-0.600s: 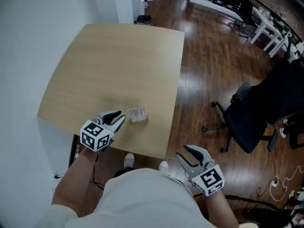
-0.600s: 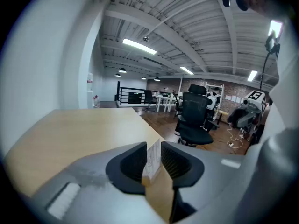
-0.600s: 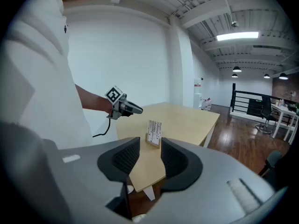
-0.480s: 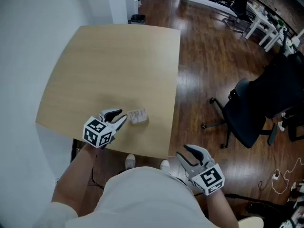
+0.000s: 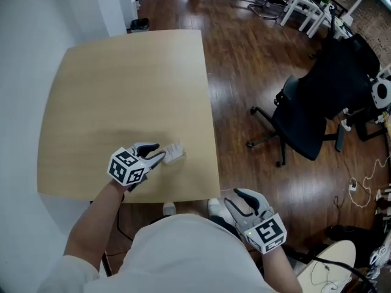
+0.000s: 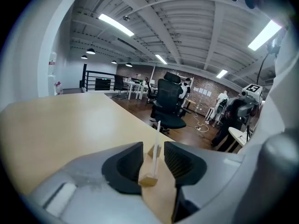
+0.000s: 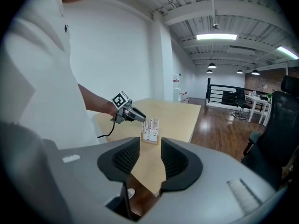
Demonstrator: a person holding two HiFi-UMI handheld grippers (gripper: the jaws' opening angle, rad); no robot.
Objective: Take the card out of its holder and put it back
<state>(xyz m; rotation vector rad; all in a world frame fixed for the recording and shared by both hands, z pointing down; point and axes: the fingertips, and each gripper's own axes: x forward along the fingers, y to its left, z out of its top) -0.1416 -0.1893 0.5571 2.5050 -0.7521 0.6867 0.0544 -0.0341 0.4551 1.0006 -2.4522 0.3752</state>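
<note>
The card point(image 6: 156, 146) stands upright in its wooden holder point(image 6: 149, 180) on the counter point(image 6: 70, 125), between the wide-apart fingers point(image 6: 125, 164).

I'm seeing the holder point(image 6: 149, 180) sitting near the desk's point(image 5: 122, 90) front right corner, the card point(image 6: 156, 146) standing in it between my left gripper's point(image 5: 160, 151) jaws. My right gripper point(image 5: 237, 198) is hanging off the desk, to its right, a chair point(image 5: 305, 118) beyond.

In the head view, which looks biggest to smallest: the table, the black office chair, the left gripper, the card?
1. the table
2. the black office chair, though it sits farther from the camera
3. the left gripper
4. the card, smallest
</note>
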